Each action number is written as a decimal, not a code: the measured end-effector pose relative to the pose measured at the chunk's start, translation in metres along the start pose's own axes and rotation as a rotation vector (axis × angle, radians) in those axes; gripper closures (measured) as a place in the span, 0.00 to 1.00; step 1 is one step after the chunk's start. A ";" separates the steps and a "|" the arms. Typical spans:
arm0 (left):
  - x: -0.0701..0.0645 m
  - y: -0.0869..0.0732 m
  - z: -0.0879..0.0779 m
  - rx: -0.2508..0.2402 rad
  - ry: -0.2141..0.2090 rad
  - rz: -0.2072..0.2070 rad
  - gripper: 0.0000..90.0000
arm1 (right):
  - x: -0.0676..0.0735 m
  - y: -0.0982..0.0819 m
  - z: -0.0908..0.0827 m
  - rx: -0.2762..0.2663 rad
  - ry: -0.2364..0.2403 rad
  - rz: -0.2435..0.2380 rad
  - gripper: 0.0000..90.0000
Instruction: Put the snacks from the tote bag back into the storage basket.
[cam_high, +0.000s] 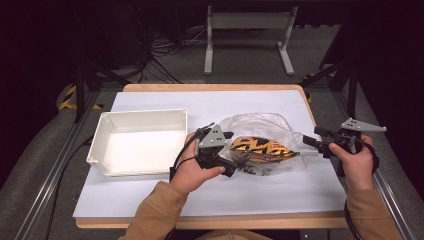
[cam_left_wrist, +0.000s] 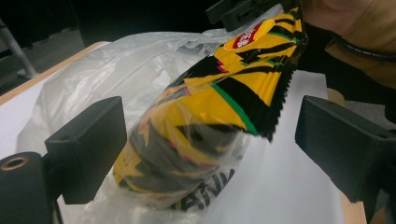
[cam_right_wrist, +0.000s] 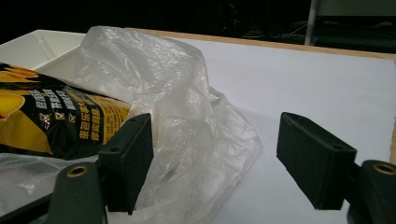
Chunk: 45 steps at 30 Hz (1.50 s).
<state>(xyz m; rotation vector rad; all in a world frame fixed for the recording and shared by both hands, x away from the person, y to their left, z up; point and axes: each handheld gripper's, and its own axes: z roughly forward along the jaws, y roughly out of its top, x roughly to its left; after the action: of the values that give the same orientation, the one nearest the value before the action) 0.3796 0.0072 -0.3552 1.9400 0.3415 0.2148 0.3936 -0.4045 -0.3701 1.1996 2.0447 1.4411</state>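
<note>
One snack packet (cam_high: 262, 149), one plastic bag (cam_high: 260, 125), one tray (cam_high: 140, 116)

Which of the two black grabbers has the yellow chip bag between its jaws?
The left gripper: its open jaws stand either side of the chip bag, not pressing. The right gripper only has clear plastic bag between its jaws.

Dark room, grey carpet floor (cam_high: 240, 70), possibly a white bench frame (cam_high: 247, 30)
</note>
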 end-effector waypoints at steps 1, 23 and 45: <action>0.001 -0.001 0.002 -0.010 -0.012 -0.003 0.11 | 0.000 0.000 0.000 0.000 0.001 0.003 0.31; 0.010 -0.016 0.035 -0.028 -0.023 0.020 0.21 | 0.000 0.000 0.001 -0.006 0.017 0.021 0.31; 0.017 -0.017 0.039 -0.046 0.016 0.008 0.78 | 0.001 -0.001 0.004 0.005 0.025 0.011 0.30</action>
<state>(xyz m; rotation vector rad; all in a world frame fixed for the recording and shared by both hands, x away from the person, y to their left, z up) 0.4054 -0.0152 -0.3858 1.8956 0.3366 0.2418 0.3954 -0.4011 -0.3722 1.2026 2.0618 1.4641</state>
